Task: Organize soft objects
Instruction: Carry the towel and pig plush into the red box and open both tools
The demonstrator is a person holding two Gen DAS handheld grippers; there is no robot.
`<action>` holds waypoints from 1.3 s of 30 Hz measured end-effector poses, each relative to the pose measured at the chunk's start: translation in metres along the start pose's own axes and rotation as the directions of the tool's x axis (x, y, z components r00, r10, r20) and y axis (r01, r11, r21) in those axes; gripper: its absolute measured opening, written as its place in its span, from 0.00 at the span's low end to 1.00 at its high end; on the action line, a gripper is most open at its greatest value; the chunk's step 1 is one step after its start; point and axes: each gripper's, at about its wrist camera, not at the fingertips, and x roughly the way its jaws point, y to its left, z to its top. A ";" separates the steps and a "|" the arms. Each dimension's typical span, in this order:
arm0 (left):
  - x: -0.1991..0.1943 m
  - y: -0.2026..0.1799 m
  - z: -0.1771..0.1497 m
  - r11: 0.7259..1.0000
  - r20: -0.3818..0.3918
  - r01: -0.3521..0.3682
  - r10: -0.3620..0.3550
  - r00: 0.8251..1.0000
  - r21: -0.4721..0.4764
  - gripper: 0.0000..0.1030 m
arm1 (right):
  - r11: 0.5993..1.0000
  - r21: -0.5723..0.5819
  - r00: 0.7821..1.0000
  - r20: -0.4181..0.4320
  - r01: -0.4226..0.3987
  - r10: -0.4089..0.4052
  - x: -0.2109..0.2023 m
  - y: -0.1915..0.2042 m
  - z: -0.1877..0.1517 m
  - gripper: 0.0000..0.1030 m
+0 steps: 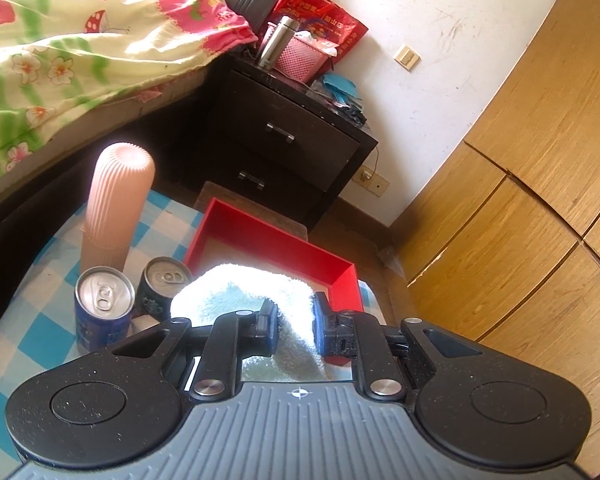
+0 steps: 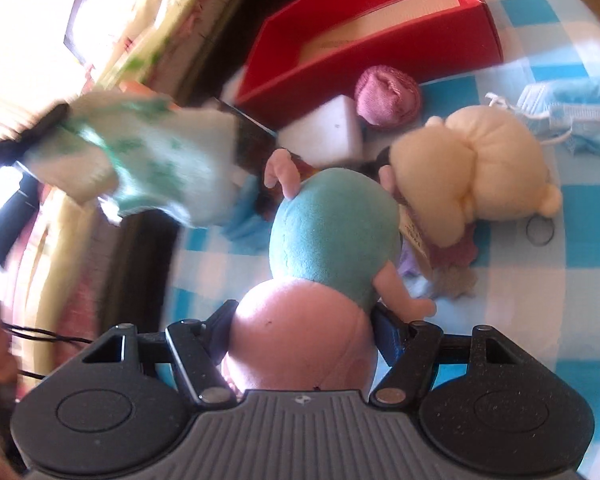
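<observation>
In the left wrist view my left gripper (image 1: 294, 312) is shut on a white towel (image 1: 240, 284), which hangs over the near edge of the red tray (image 1: 268, 236). The right wrist view shows the same towel (image 2: 148, 160), blurred, at the left. My right gripper (image 2: 302, 320) has its fingers on both sides of the pink head of a plush pig (image 2: 332, 232) in a teal dress, which lies on the blue checked cloth (image 2: 580, 300). A cream plush toy (image 2: 460, 184), a rolled pink sock (image 2: 388, 94) and a blue face mask (image 2: 572, 120) lie beyond it.
A white foam block (image 2: 328, 132) rests against the red tray (image 2: 380, 32). Left of the tray stand a pink ribbed bottle (image 1: 118, 204) and two cans (image 1: 104, 308). A bed with a flowered quilt (image 1: 60, 60), a dark nightstand (image 1: 284, 140) and a wooden wardrobe (image 1: 520, 160) surround the table.
</observation>
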 end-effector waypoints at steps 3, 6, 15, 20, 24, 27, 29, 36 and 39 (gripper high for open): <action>0.000 -0.004 0.000 1.000 0.003 0.006 -0.006 1.000 0.000 0.15 | 0.991 0.074 0.994 0.011 -0.113 0.113 -0.011 -0.001 0.007 0.47; 0.000 -0.007 0.000 1.000 0.010 0.004 -0.004 1.000 -0.002 0.16 | 0.989 0.080 0.992 0.036 -0.123 0.120 -0.012 0.000 0.013 0.48; -0.005 -0.012 0.004 1.000 0.027 0.012 -0.012 1.000 0.007 0.16 | 0.990 0.003 0.989 0.024 -0.143 0.143 -0.015 0.017 0.012 0.47; -0.008 -0.017 0.011 1.000 0.048 0.017 -0.017 0.999 0.006 0.16 | 0.981 -0.048 0.977 0.098 -0.187 0.191 -0.046 0.039 0.028 0.47; -0.013 -0.028 0.026 1.000 0.086 0.016 -0.018 0.996 0.026 0.16 | 0.979 -0.115 0.965 0.185 -0.168 0.187 -0.072 0.059 0.047 0.47; -0.013 -0.043 0.038 0.998 0.107 0.012 -0.019 0.994 0.062 0.16 | 0.977 -0.157 0.952 0.247 -0.147 0.183 -0.093 0.071 0.059 0.47; -0.012 -0.054 0.046 0.996 0.115 0.009 -0.019 0.993 0.086 0.16 | 0.975 -0.173 0.944 0.276 -0.139 0.183 -0.102 0.076 0.069 0.47; 0.002 -0.085 0.076 0.990 0.134 -0.009 -0.010 0.991 0.140 0.16 | 0.971 -0.219 0.923 0.343 -0.100 0.172 -0.119 0.097 0.100 0.47; 0.012 -0.098 0.090 0.987 0.143 -0.018 -0.005 0.990 0.159 0.16 | 0.967 -0.248 0.915 0.375 -0.056 0.149 -0.121 0.108 0.116 0.47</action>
